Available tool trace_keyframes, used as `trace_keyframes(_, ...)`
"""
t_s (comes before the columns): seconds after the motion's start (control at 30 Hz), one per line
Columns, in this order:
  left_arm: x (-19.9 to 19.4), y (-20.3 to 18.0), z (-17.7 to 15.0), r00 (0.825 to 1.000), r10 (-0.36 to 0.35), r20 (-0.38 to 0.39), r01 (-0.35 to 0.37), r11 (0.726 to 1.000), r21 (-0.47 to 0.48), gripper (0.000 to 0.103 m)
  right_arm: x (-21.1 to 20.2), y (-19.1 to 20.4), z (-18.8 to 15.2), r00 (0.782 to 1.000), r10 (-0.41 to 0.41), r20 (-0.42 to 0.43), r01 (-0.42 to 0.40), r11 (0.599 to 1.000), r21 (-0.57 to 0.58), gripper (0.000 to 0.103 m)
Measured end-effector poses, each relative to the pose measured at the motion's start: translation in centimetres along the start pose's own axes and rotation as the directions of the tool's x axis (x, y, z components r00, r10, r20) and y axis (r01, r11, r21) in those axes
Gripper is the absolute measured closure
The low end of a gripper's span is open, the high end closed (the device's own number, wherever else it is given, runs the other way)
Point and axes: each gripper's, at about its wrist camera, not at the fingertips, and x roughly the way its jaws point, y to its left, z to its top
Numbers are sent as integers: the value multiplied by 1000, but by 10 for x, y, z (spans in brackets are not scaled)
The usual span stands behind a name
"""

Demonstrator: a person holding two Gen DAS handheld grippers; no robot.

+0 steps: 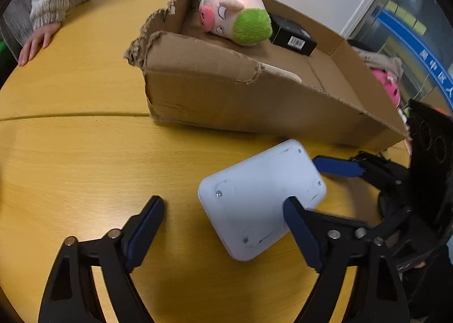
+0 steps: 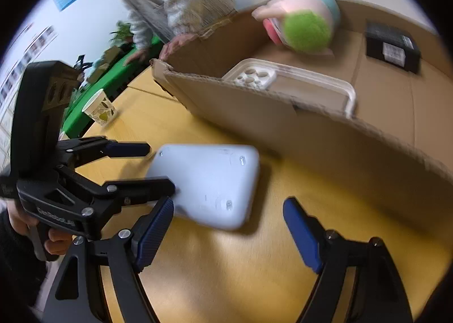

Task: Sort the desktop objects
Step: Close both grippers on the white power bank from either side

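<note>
Two blue-padded fingers of the left gripper (image 1: 223, 226) frame the left wrist view, standing wide apart with nothing clamped. A white device (image 1: 260, 198) lies flat on the yellow table (image 1: 85, 158), screws up, just ahead of the jaws and toward the right finger, whose tip overlaps its near edge; whether pad and casing touch cannot be told. The left finger stands well clear over bare table. Beyond the device's far right corner the right gripper (image 1: 334, 184) comes in from the side, one blue pad just beside that corner. Farther ahead sits a torn cardboard box (image 1: 215, 96) holding a plush pig (image 1: 232, 11) and a black carton (image 1: 294, 37). Far ahead to the left, another person's hand (image 1: 36, 42) rests on the table.

Seen from the right wrist, the right gripper (image 2: 228, 226) is likewise open, empty, its pads over the table. The device (image 2: 209, 184) lies just ahead, nearer the left finger, apart from the right one. The left gripper (image 2: 158, 167) reaches in from the left, its fingers either side of the device's left end, not visibly pressing. The box (image 2: 283, 116) runs across ahead, with a phone case (image 2: 286, 82) inside its near wall, the pig (image 2: 305, 20) and carton (image 2: 393, 45) deeper. A paper cup (image 2: 99, 109) stands far ahead-left.
</note>
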Motion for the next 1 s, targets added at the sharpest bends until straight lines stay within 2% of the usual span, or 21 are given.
trace_keyframes(0.03, -1, 0, 1, 1000, -15, 1, 15, 1000, 1, 27, 1, 2, 1, 1000, 0, 0, 0, 1000, -13, 23)
trace_keyframes(0.07, -1, 0, 1, 999, -53, -5, 53, 999, 0, 39, 2, 4, 2, 1000, -1, -1, 1, 1000, -22, 23)
trace_keyframes(0.1, -1, -1, 1, 997, -83, -11, 83, 997, 3, 41, 2, 4, 3, 1000, 5, -4, -5, 1000, -21, 23)
trace_keyframes(0.2, -1, -9, 0, 996, -93, -16, 93, 994, 50, 42, -2, 11, -4, 997, 71, -7, -71, 997, -33, 23)
trace_keyframes(0.27, -1, -14, -2, 995, -100, -22, 101, 992, 79, 42, -6, 21, -14, 1000, 25, -5, -25, 997, -68, 22)
trace_keyframes(0.33, -1, -18, -3, 994, -110, -25, 111, 989, 100, 42, -11, 29, -25, 1000, 13, -12, -14, 996, -88, 22)
trace_keyframes(0.43, 2, -20, -5, 988, -145, -53, 150, 983, 108, 42, -25, 34, -42, 996, 77, -44, -80, 993, -86, 22)
trace_keyframes(0.47, 2, -23, -6, 988, -142, -60, 149, 981, 122, 42, -29, 35, -47, 994, 97, -58, -102, 991, -85, 22)
trace_keyframes(0.53, 1, -25, -4, 991, -113, -78, 122, 984, 133, 37, -37, 34, -52, 995, 77, -64, -82, 993, -86, 22)
trace_keyframes(0.57, 1, -25, -3, 992, -86, -96, 98, 987, 128, 26, -40, 30, -53, 997, 45, -68, -51, 995, -82, 22)
trace_keyframes(0.63, 4, -22, 0, 991, -44, -129, 59, 992, 115, 15, -40, 20, -53, 997, 16, -80, -21, 998, -67, 22)
trace_keyframes(0.7, 4, -21, 2, 990, -42, -136, 59, 991, 122, 15, -38, 14, -48, 997, 6, -72, -10, 998, -58, 22)
trace_keyframes(0.73, 5, -22, 3, 989, -44, -138, 61, 991, 120, 17, -36, 14, -46, 997, 6, -73, -11, 998, -64, 22)
trace_keyframes(0.77, 4, -22, 3, 989, -57, -137, 73, 991, 115, 25, -32, 18, -43, 997, -1, -71, -6, 996, -91, 22)
trace_keyframes(0.83, 2, -22, 1, 979, -141, -148, 154, 985, 75, 46, -23, 29, -42, 997, -48, -64, 38, 987, -155, 24)
trace_keyframes(0.93, 0, -22, -5, 981, -148, -127, 156, 986, 52, 47, -10, 54, -46, 983, -179, -43, 159, 942, -297, 33)
trace_keyframes(1.0, -2, -22, -9, 983, -148, -112, 152, 988, 30, 48, -11, 53, -46, 984, -174, -30, 160, 949, -271, 33)
